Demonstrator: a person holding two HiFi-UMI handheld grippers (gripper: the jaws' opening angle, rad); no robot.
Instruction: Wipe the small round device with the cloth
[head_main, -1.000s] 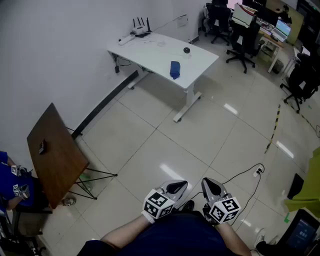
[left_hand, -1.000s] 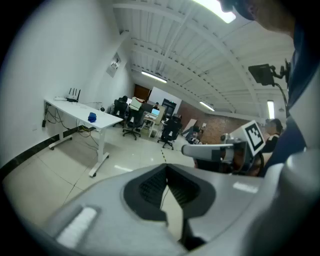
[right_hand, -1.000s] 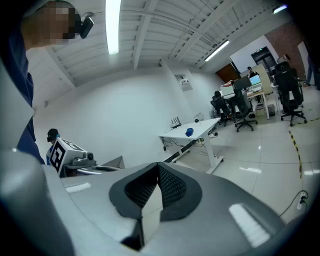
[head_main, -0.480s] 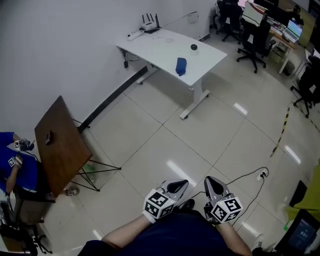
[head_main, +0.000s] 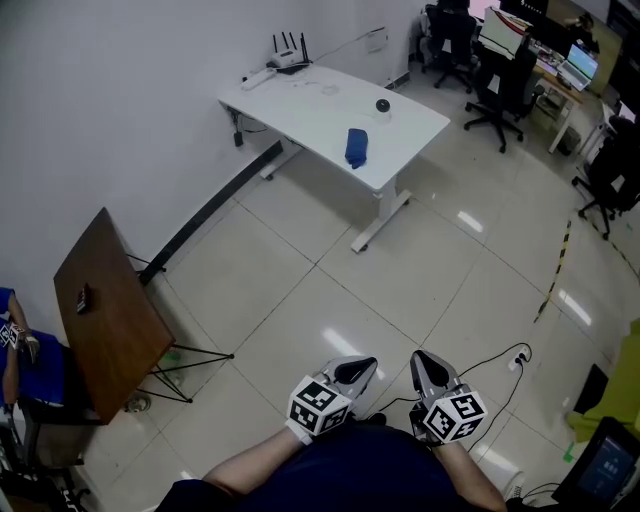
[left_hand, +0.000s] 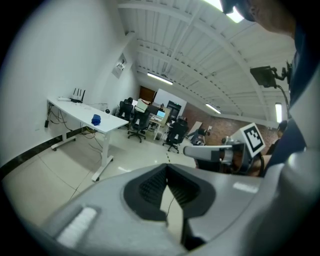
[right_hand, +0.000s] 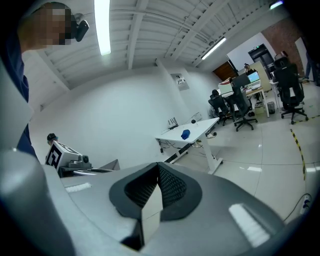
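Left tongs and right tongs closed, cloth on desk.

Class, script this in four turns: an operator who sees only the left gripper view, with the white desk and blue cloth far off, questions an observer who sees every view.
Operator: Is my right gripper holding anything?
Observer: No. Its jaws are together, with nothing between them.
Operator: What is off to my left, out of my frame?
Observer: A brown table on thin black legs stands ahead on your left, with a small dark thing on its top.
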